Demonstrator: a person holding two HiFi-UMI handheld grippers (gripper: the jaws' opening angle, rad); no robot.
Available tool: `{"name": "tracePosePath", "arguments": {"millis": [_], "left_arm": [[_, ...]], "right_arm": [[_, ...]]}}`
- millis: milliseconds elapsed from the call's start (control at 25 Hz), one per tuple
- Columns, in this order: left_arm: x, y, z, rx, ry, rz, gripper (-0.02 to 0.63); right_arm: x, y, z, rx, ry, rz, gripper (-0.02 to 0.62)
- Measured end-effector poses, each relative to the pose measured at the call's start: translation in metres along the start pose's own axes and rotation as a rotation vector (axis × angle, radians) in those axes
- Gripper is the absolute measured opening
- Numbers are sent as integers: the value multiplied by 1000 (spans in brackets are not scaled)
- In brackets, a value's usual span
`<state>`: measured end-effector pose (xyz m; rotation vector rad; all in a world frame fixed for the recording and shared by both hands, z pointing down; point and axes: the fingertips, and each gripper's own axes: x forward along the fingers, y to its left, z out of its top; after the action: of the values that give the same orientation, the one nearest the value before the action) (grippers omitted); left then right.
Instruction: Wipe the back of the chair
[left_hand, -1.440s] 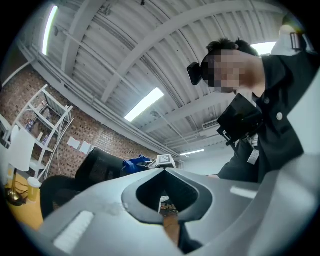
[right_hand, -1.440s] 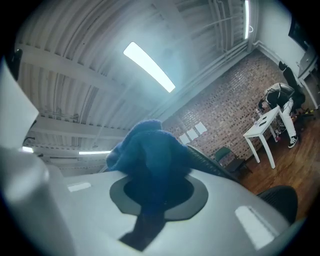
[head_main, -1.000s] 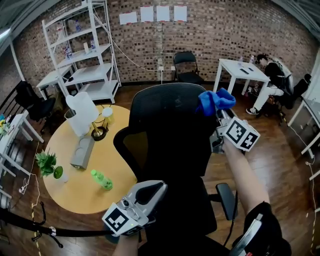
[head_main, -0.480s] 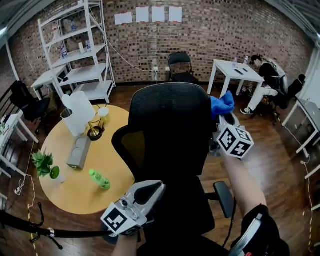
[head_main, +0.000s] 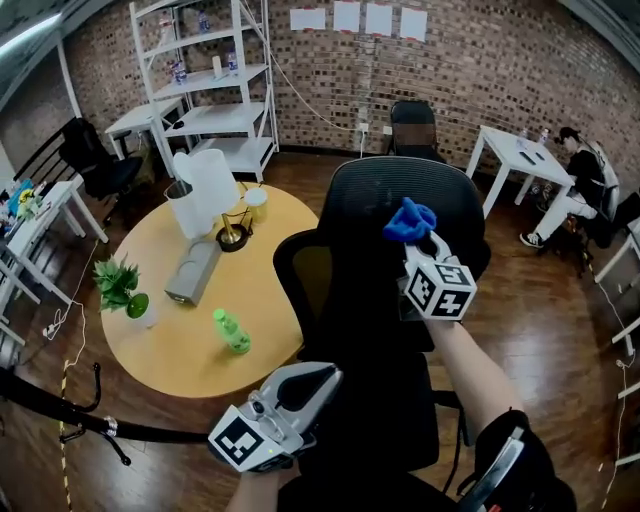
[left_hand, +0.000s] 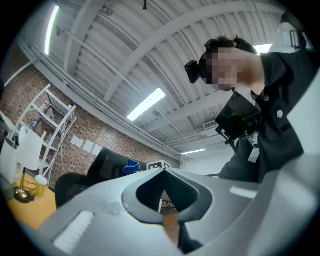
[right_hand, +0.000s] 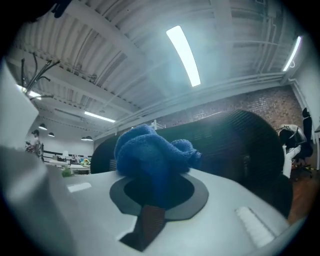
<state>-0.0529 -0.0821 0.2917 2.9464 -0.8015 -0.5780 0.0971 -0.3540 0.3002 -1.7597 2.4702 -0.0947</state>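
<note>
Where closest to the camera, at the bottom of the head view: left gripper (head_main: 318, 376), jaws pressed together with nothing between, tips pointing up toward the lower part of the chair (head_main: 372, 250). Contact with the chair not discernible. In the left gripper view, mostly ceiling and a person (left_hand: 270, 100) in a dark jacket leaning over, with the chair's back (left_hand: 107, 162) small at the left.

Higher and to the right, at the end of an outstretched forearm (head_main: 470, 370): right gripper (head_main: 418, 243), jaws clamped on a bunched blue cloth (head_main: 408, 220). Cloth against the black mesh back, in its upper right part, below the top edge. In the right gripper view, same cloth (right_hand: 150, 150) bulging out above the closed jaws, the dark back (right_hand: 235, 145) curving just behind it.

Left of the chair, a round yellow bench (head_main: 180, 350). On it, near to far: green bottle (head_main: 232, 331); small plant (head_main: 120, 285) near the left edge; grey box (head_main: 194, 270); tall white container (head_main: 205, 195), upright; pale cup (head_main: 257, 203) just beside it.

Beyond, along the brick wall: white shelf (head_main: 215, 90), black folding chair (head_main: 413, 125), paper sheets (head_main: 365, 18) pinned high. Far right, a sitter (head_main: 578, 190) at a white table (head_main: 515, 155).
</note>
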Motion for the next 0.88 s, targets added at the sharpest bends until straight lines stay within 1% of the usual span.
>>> {"name": "tracePosePath", "arguments": {"millis": [120,320,520,600,680,760,840,880], "left_arm": [[-13,5,3,9,0,48,2],[-30,11,6,42,16,107,2],[-36,9,6,47,16,129,2],[-38,8,5,49,20,137,2],[-40,8,5,51,25,149,2],[-43,9,5,57,31,166,2],[-46,9,5,64,36,180,2],[-47,9,5,65,38,185,2]], "right_arm": [[13,35,-12,4,10,71,52],[24,80,-24,30,12,160,52],[26,125,-45,37,66,264,52],[25,151,-64,31,128,351,52],[19,188,-88,-6,215,504,52],[13,222,-105,-44,273,648,52],[12,240,-109,-10,277,721,52],[14,241,-107,25,265,732,52]]}}
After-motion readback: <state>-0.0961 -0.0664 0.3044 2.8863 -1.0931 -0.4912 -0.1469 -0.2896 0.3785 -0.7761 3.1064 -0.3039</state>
